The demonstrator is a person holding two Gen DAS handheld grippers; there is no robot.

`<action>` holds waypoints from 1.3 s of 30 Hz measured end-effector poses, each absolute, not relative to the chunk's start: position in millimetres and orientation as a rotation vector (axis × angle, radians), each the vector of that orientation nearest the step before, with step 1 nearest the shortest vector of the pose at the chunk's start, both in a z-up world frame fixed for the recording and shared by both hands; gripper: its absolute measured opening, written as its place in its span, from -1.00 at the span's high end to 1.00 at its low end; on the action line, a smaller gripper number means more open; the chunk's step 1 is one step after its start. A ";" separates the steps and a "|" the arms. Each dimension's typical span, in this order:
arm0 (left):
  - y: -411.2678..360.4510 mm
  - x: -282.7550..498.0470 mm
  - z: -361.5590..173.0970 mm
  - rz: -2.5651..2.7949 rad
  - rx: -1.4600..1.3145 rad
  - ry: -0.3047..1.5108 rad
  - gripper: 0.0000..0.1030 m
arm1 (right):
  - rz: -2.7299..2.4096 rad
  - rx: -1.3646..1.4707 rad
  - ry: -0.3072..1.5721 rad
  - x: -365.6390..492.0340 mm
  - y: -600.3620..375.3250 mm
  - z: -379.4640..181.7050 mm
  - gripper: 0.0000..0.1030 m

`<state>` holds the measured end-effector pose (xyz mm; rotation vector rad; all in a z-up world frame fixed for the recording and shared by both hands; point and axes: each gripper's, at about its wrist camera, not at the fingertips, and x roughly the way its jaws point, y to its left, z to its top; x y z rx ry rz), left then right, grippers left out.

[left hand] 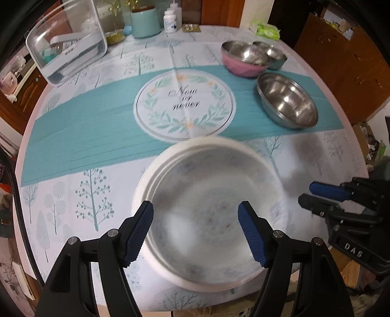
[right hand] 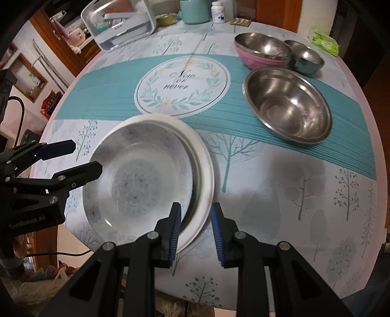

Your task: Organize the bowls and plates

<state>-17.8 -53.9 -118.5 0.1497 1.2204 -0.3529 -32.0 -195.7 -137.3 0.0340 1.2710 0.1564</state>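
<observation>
A stack of white plates (left hand: 209, 214) with a faint blue pattern sits near the table's front edge; it also shows in the right wrist view (right hand: 146, 185). My left gripper (left hand: 196, 214) is open, its fingers spread over the near side of the stack, holding nothing. My right gripper (right hand: 195, 217) is open, its fingers straddling the stack's right rim with gaps on both sides. It shows from the side in the left wrist view (left hand: 314, 195). A large steel bowl (right hand: 287, 104), a pink-sided steel bowl (right hand: 263, 52) and a small steel bowl (right hand: 306, 58) stand at the back right.
A clear lidded container (left hand: 68, 46) stands at the back left. A teal canister (left hand: 146, 20), a white pill bottle (left hand: 170, 20) and a green wipes pack (left hand: 267, 29) line the far edge. The tablecloth's round print (left hand: 185, 107) lies mid-table.
</observation>
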 end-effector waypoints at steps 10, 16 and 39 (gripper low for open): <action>-85.0 -4.2 -89.4 -0.418 0.120 1.164 -0.37 | 0.102 0.100 1.208 -38.6 -229.8 -113.0 0.51; -110.6 21.5 -81.3 -0.491 0.134 1.155 -0.37 | 0.017 0.134 1.187 -30.0 -258.3 -101.6 0.51; -197.4 133.0 -132.9 -0.583 0.156 1.225 -0.37 | -0.253 0.298 1.170 51.0 -351.3 -99.1 0.17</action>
